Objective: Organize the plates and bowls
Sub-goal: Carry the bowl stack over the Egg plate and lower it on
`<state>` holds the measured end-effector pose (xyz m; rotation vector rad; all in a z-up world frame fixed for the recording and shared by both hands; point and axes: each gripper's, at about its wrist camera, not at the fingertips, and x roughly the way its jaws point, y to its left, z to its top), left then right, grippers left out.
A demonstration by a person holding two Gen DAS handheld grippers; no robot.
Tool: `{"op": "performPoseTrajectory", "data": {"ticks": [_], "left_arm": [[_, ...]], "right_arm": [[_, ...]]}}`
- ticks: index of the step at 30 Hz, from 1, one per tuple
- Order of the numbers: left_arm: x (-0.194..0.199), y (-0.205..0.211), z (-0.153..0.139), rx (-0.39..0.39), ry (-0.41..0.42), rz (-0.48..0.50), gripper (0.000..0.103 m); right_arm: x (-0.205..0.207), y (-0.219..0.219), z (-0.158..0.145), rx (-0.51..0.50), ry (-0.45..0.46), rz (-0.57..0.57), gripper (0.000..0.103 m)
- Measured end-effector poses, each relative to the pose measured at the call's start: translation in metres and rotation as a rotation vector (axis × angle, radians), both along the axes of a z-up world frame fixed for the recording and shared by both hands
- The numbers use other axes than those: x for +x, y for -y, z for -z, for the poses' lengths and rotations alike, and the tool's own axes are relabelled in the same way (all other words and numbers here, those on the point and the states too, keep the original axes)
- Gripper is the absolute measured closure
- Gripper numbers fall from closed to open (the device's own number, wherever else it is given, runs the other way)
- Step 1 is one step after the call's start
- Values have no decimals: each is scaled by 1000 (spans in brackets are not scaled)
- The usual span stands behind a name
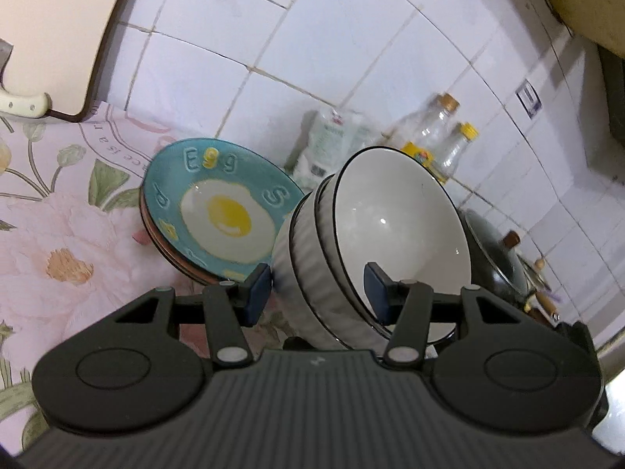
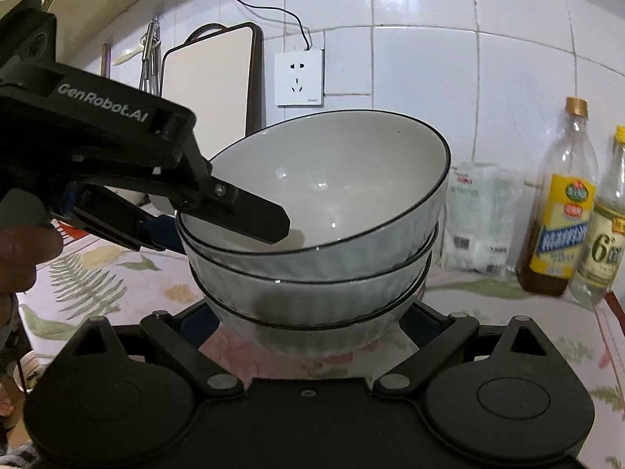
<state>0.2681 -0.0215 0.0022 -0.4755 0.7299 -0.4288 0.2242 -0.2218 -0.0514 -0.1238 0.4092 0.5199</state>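
Left wrist view, left to right: cutting board leaning on the tiled wall, knife handle in front of it. Flowered counter below. Stack of plates on the counter, top one blue with a fried-egg print. Just right of it, stack of bowls, three nested white ones with dark rims, tipped toward the camera. Left gripper is partly closed across the wall of the stack: one pad outside the ribbed side, the other inside the top bowl, pinching the rim side. Behind, a bag and bottles by the wall, dark pot at far right.

Right wrist view: the left gripper comes in from the left, one finger inside the top bowl, one outside. Wall socket behind. The stack of bowls sits between the right gripper fingers, which flank the lowest bowl; pads are hidden behind it, so can't tell if they press. The bottom bowl looks clear of the counter. Oil bottle at right.
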Motion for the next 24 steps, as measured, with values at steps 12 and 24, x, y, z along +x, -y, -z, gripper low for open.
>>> {"op": "performPoseTrajectory", "data": {"ticks": [12,24], "left_arm": [[58,-21,11,-12,-47,-17,53],[120,-28,42,-10,-138,-57,53]], "right_arm": [[52,-30,0,-34,-17,-11,3],[105,-43,14,-106,-54,-31,3]]}}
